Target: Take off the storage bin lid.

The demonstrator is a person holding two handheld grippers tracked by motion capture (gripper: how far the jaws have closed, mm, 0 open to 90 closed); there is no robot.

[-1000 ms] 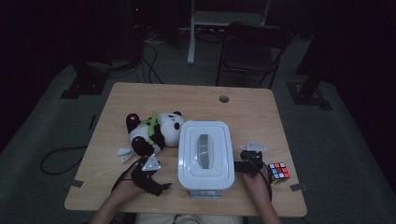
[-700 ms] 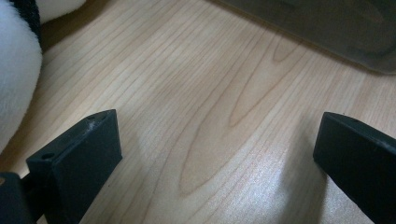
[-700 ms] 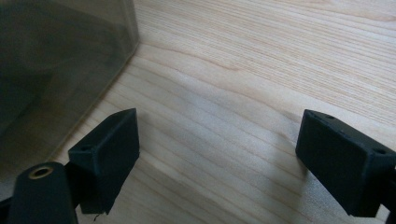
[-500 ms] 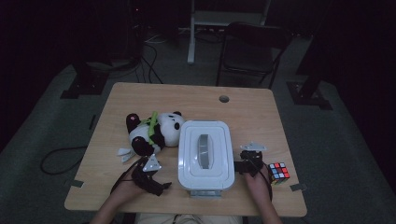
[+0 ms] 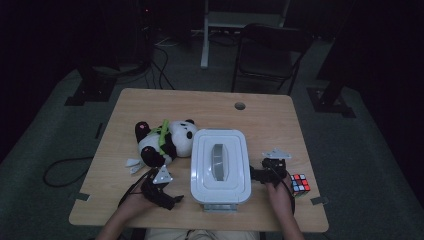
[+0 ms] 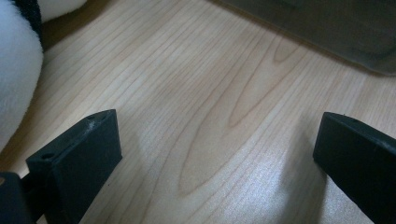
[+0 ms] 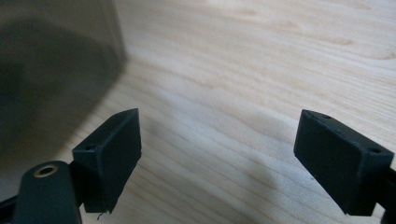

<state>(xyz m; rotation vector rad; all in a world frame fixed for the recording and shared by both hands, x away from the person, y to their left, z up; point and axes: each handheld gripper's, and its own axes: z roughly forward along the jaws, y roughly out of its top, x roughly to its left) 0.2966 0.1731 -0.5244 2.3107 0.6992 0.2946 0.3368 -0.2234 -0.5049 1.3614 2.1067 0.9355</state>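
A white lidded box (image 5: 220,167) with a grey handle on top stands on the wooden table (image 5: 210,107) near its front edge. Left of it lies a panda plush (image 5: 165,142). My left gripper (image 5: 159,184) rests on the table between the plush and the box, held by a hand. In the left gripper view this gripper (image 6: 219,140) is open over bare wood, with white plush fur (image 6: 14,70) at the left and the box wall (image 6: 327,28) at the upper right. My right gripper (image 5: 271,165) sits just right of the box. It (image 7: 219,135) is open too, with the box wall (image 7: 46,70) at its left.
A colour cube (image 5: 300,184) lies near the table's right front corner, right of my right hand. A round cable hole (image 5: 240,106) is at the table's far side. A dark chair (image 5: 270,55) and cables on the floor stand beyond the table.
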